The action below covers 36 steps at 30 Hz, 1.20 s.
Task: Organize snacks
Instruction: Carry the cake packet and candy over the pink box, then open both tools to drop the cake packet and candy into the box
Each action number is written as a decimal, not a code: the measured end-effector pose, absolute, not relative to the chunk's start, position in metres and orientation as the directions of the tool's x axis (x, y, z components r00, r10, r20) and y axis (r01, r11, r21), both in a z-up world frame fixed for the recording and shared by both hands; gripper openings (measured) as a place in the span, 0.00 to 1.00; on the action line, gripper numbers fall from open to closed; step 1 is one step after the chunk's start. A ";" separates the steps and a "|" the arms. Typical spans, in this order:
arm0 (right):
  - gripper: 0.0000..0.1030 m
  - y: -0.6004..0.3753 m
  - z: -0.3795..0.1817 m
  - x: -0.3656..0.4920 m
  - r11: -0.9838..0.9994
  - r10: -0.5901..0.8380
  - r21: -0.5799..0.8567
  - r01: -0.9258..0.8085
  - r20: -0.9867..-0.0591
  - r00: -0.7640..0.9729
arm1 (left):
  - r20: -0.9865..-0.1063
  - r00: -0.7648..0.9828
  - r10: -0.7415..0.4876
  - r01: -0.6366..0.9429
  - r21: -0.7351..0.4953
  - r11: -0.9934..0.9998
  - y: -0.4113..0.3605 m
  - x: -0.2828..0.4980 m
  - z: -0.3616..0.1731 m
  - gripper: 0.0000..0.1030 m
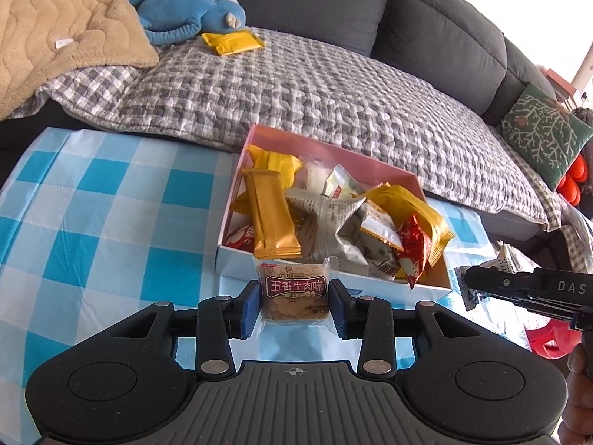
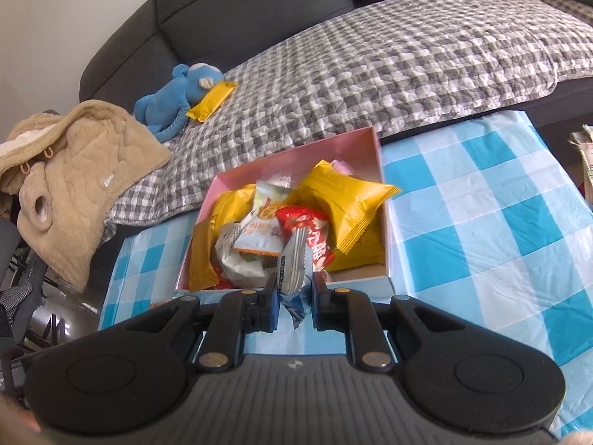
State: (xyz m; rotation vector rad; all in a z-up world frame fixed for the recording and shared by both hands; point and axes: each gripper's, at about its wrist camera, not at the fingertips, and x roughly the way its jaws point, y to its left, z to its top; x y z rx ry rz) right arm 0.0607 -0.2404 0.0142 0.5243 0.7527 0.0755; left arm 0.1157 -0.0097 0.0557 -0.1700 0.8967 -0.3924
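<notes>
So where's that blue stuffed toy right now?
The blue stuffed toy lies on the sofa's checked cover, top left in the left wrist view, between the tan blanket and a yellow snack packet.

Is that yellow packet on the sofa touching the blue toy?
Touching. In the left wrist view the yellow packet lies tucked against the blue toy, its edge under the head.

Blue-and-white checked tablecloth [image 1: 111, 200] over the table, pink snack box [image 1: 374, 165] directly on it.
</notes>
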 end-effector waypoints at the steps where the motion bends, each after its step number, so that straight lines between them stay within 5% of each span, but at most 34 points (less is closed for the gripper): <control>1: 0.14 -0.242 0.014 0.060 0.869 0.246 0.480 0.122 -0.632 0.735 | -0.722 0.561 -0.405 0.264 -0.307 0.914 -0.011 0.116 0.057 0.36; 36: 0.14 -0.242 -0.018 0.108 0.894 0.182 0.415 0.166 -0.676 0.714 | -0.709 0.540 -0.454 0.414 -0.246 0.876 -0.081 0.168 0.034 0.34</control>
